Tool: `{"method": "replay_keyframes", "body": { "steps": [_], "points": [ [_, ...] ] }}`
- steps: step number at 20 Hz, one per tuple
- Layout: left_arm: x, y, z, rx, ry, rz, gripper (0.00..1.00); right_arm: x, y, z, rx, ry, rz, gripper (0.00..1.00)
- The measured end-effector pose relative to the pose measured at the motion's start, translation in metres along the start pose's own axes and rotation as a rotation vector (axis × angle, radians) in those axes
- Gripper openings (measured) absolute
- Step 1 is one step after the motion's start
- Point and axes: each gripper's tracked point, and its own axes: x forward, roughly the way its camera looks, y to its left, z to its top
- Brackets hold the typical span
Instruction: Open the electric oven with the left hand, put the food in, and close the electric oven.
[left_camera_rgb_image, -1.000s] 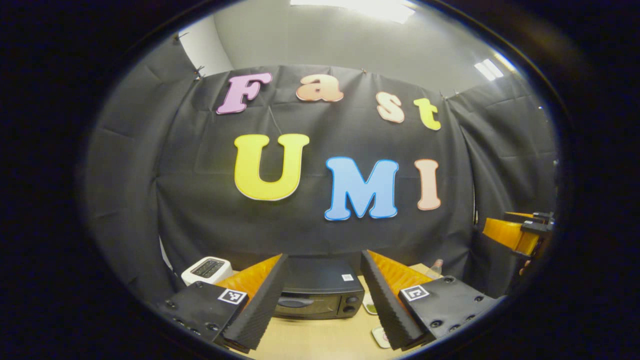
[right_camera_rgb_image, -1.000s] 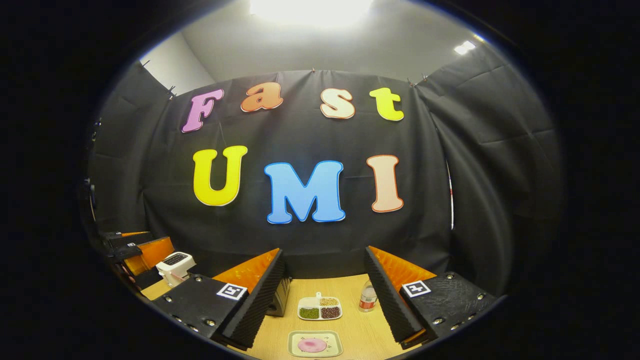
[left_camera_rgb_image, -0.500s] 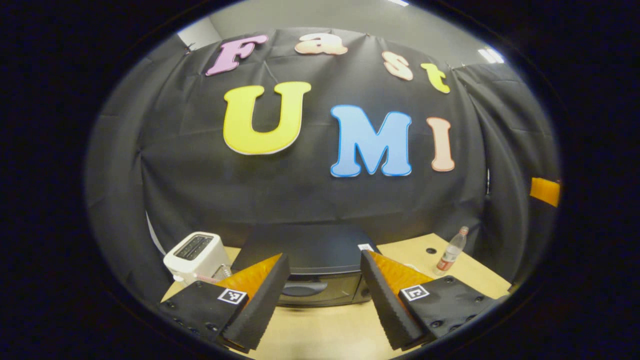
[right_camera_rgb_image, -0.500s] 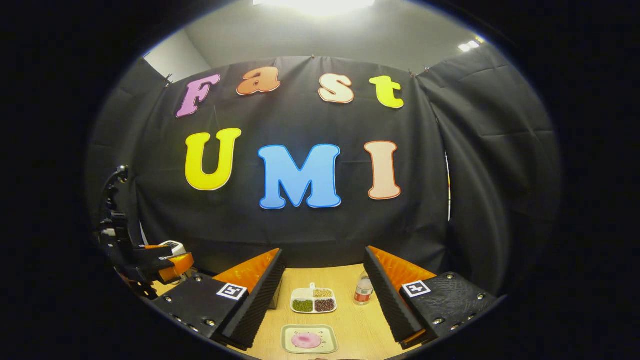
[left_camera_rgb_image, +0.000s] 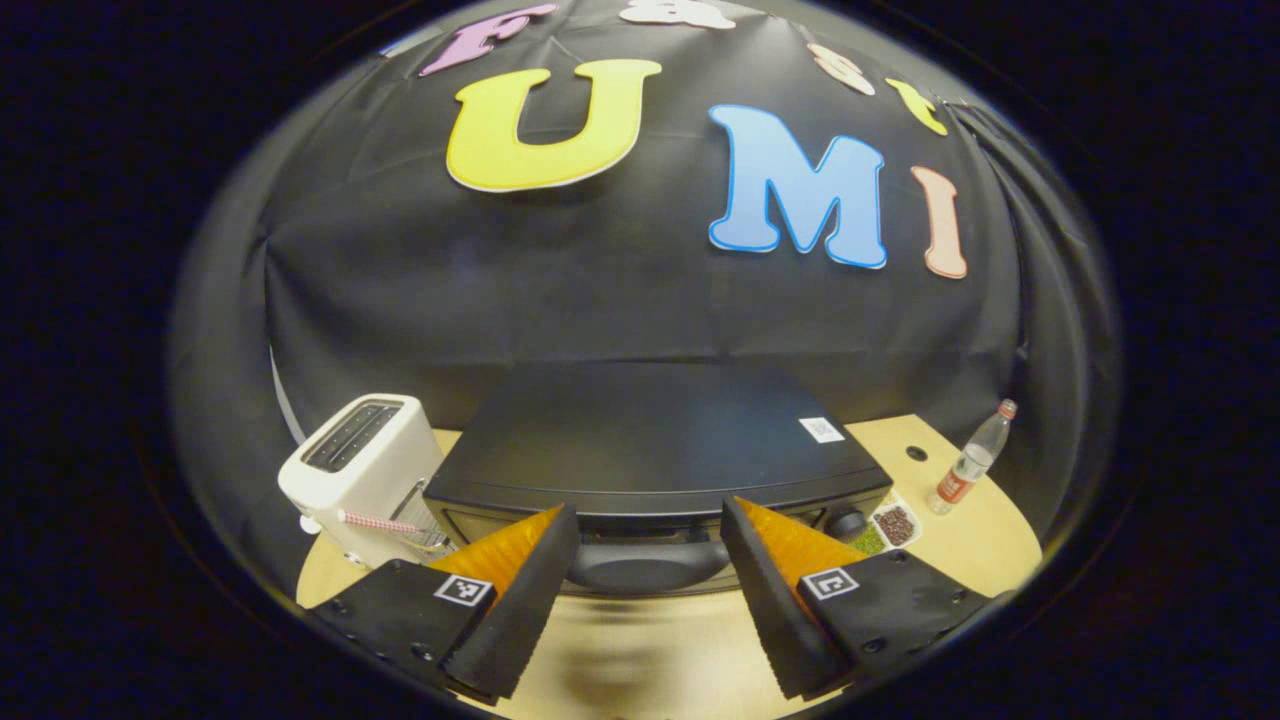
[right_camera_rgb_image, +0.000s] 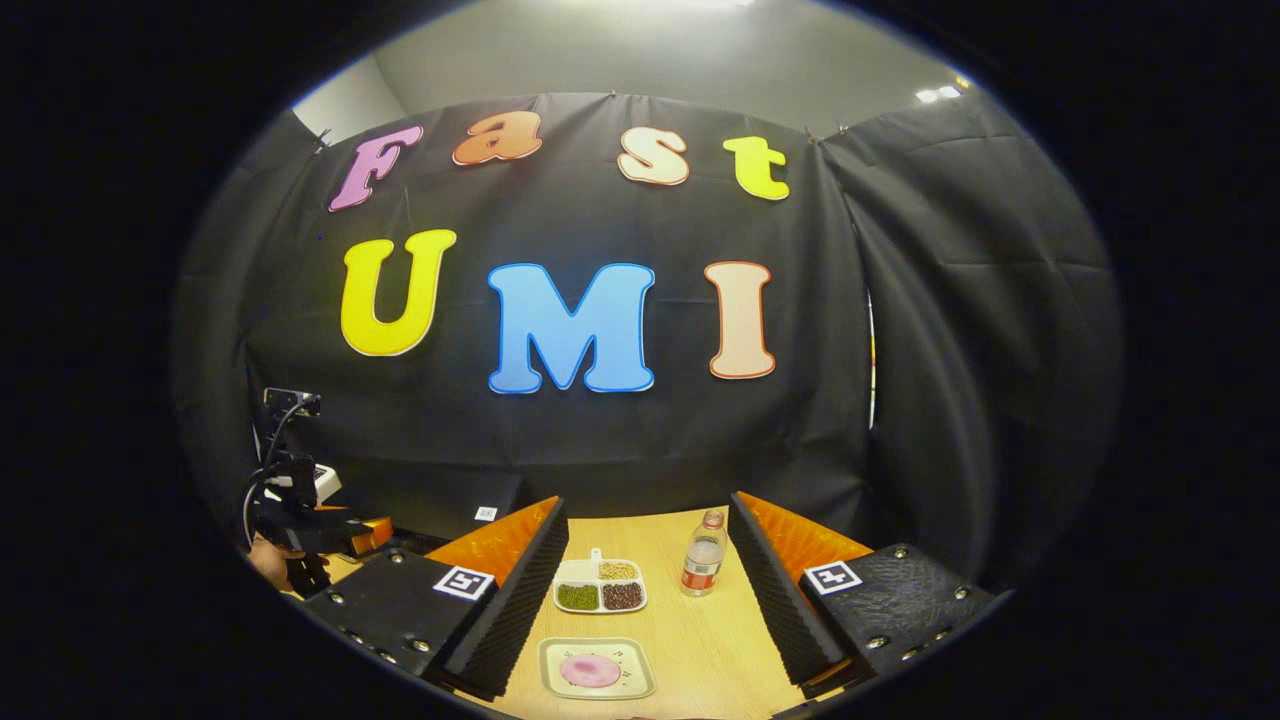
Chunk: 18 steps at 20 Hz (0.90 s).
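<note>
A test booth, not a home: black cloth wall (right_camera_rgb_image: 950, 300) behind a table (right_camera_rgb_image: 700, 640) with an oven (left_camera_rgb_image: 650, 440).

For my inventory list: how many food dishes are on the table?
2: a divided dish of beans beside the bottle, and a pink-food plate nearer the camera. Others may be hidden.

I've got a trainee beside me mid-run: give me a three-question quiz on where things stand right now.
1. True or false: the oven door is already open.
2. What is centred between the left gripper fingers?
A. toaster
B. oven door handle
C. bottle
3. Fill in: the pink food lies on a ____ in front of the right gripper.

Key: 1 false; 2 B; 3 plate.
</note>
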Motion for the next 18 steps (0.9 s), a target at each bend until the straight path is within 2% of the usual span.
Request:
{"method": "replay_keyframes", "body": {
  "steps": [2,3,5,6,8,9,13,15,18],
  "points": [
    [0.012,0.0,-0.009,-0.003,0.02,-0.003,0.96,0.002,-0.001,-0.001,0.0,0.008,-0.009,0.97],
    [0.013,0.002,-0.013,-0.001,0.036,0.007,1.0,0.003,-0.002,-0.001,-0.002,0.011,-0.011,0.97],
    [0.016,0.001,-0.014,0.04,0.023,0.025,0.99,0.004,-0.002,0.0,-0.01,0.009,-0.012,0.97],
    [0.014,0.002,-0.012,0.066,0.015,0.033,0.95,0.005,0.0,0.0,-0.01,0.008,-0.01,0.97],
    [0.015,0.001,-0.013,0.043,0.011,0.035,0.95,0.007,0.004,-0.001,-0.007,0.013,0.001,0.97],
    [0.014,0.001,-0.015,0.03,0.016,0.034,0.99,0.008,0.006,0.0,-0.007,0.015,0.006,0.97],
    [0.002,0.0,-0.025,0.047,0.023,0.037,0.92,0.007,0.012,0.003,-0.009,0.008,0.033,0.97],
    [-0.009,-0.001,-0.035,0.05,0.031,0.043,0.99,0.005,0.013,0.006,-0.007,0.002,0.046,0.97],
    [-0.024,-0.003,-0.051,0.067,0.038,0.042,0.99,0.002,0.013,0.009,-0.003,-0.008,0.06,0.97]
  ]
}}
